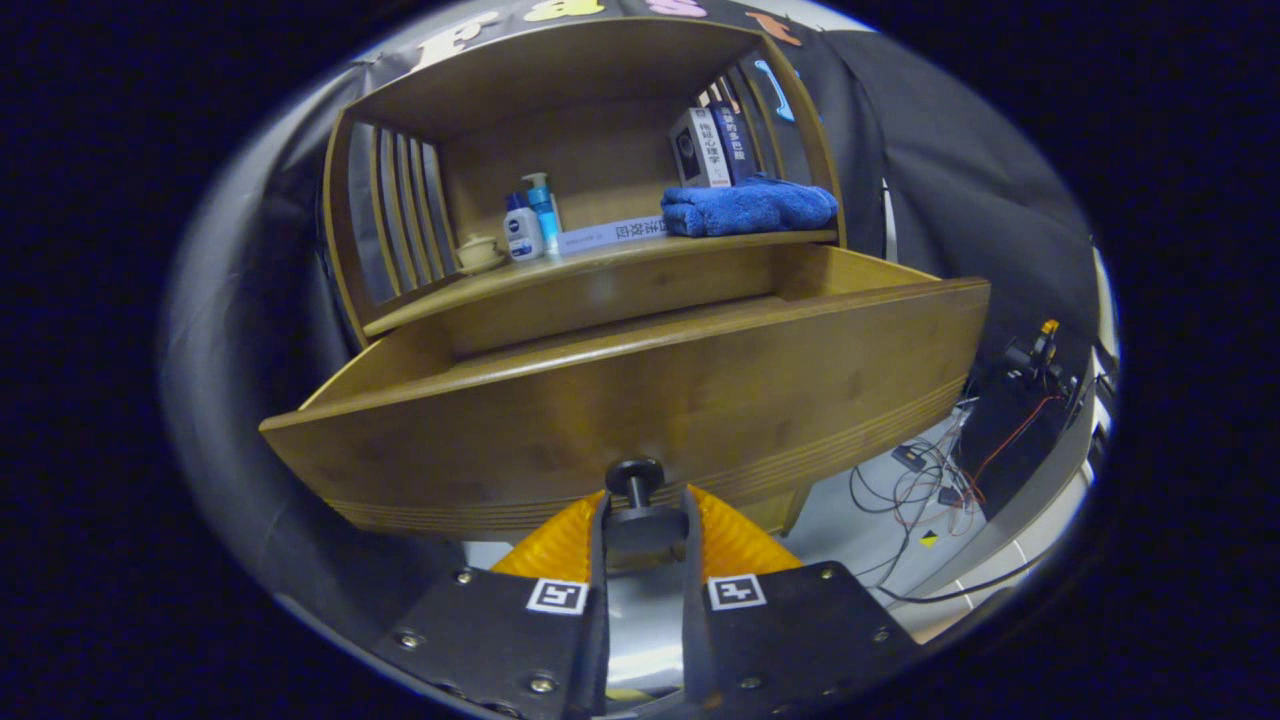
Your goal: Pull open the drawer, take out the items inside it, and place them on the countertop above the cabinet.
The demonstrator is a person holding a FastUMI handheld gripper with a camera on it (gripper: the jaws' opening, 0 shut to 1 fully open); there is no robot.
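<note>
Gripper view puts my tool [645,520] low and square to the wide brown wooden drawer front [640,400], its two fingers narrowed onto the small round black knob [634,478] at the middle of that panel's lower edge; both seem to press the knob's stem, so I judge it clamped. The drawer already stands well out from the wooden cabinet, its long axis running across my line of approach, the right end angled a little nearer me. From this low angle the panel hides whatever lies inside, so I cannot tell the contents. They would sit above and beyond the tool, over the front's top edge. Higher still is the bench [600,262], the cabinet's top shelf, carrying a folded blue towel [748,208] toward its right edge, pump bottles [530,222] toward its left, and books [712,148] at the back right corner.
</note>
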